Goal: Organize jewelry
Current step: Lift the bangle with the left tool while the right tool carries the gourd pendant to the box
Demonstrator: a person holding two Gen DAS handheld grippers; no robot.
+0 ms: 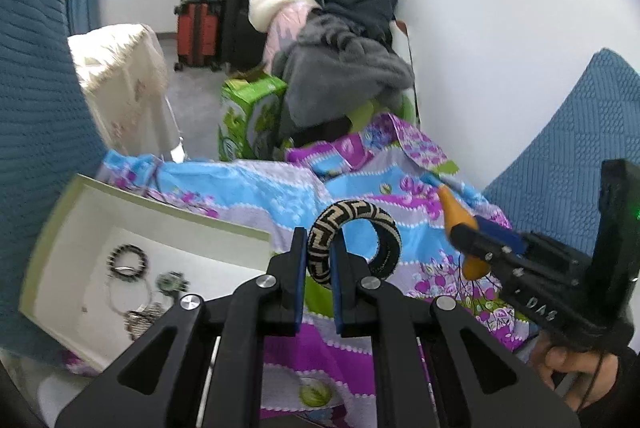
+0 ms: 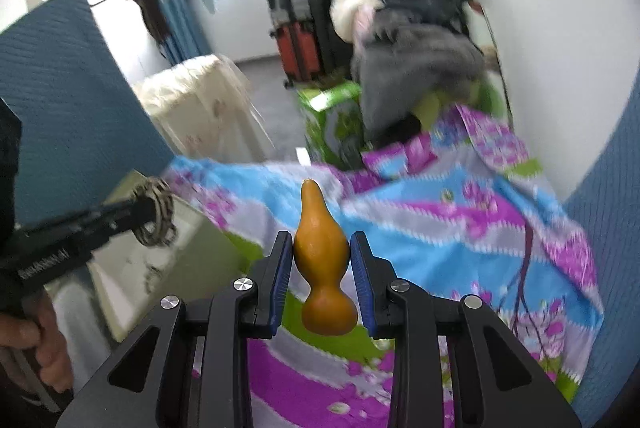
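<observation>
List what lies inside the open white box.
The white box holds a dark beaded bracelet, thin wire hoops, a small round green piece and a patterned piece partly hidden by the left gripper.

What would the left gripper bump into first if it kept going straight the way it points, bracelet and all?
Probably the flowered bedsheet. The left gripper, shut on the woven bracelet, aims past the white box at the sheet; depth is hard to judge.
</observation>
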